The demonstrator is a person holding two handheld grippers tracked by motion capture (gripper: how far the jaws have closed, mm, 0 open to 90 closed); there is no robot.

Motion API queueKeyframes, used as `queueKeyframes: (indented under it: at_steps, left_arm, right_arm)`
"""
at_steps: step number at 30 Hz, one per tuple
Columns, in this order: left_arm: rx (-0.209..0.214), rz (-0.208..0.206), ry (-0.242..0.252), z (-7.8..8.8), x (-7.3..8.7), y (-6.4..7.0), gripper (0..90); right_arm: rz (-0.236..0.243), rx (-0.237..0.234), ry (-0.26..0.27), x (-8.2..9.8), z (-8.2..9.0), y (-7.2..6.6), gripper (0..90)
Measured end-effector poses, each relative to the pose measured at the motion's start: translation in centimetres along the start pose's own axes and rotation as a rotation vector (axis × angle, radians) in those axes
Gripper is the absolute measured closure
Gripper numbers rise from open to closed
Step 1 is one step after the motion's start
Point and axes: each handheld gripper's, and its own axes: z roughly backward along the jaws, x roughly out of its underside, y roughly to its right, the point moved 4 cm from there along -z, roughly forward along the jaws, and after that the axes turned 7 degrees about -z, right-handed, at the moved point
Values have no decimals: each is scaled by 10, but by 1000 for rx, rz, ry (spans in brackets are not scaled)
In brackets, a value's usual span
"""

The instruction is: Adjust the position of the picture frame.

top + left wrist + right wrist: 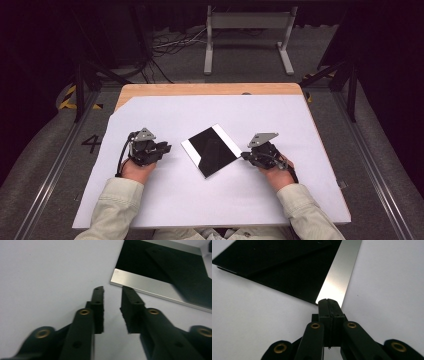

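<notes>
You have a flat square plate, glossy black with brushed silver strips along two edges [210, 150], lying mid-sheet on the white table cover [165, 210]. It looks thin, rigid and slick, so take an edge. Your left gripper [112, 291] is narrowly parted beside its corner; your right gripper [329, 301] is closed at the opposite silver strip. No readable writing.
</notes>
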Motion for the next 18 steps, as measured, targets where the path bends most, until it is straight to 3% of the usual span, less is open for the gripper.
queueKeyframes:
  at_steps: [5,10,18]
  left_arm:
    - [17,12,-5,-11,-7,-3,897]
    - [32,9,-20,-21,-12,-4,900]
    - [52,50,-67,-41,-18,-9,900]
  right_arm:
    - [-8,21,18,3,18,2,900]
    - [-57,38,36,13,38,12,900]
    - [-101,33,29,28,45,18,900]
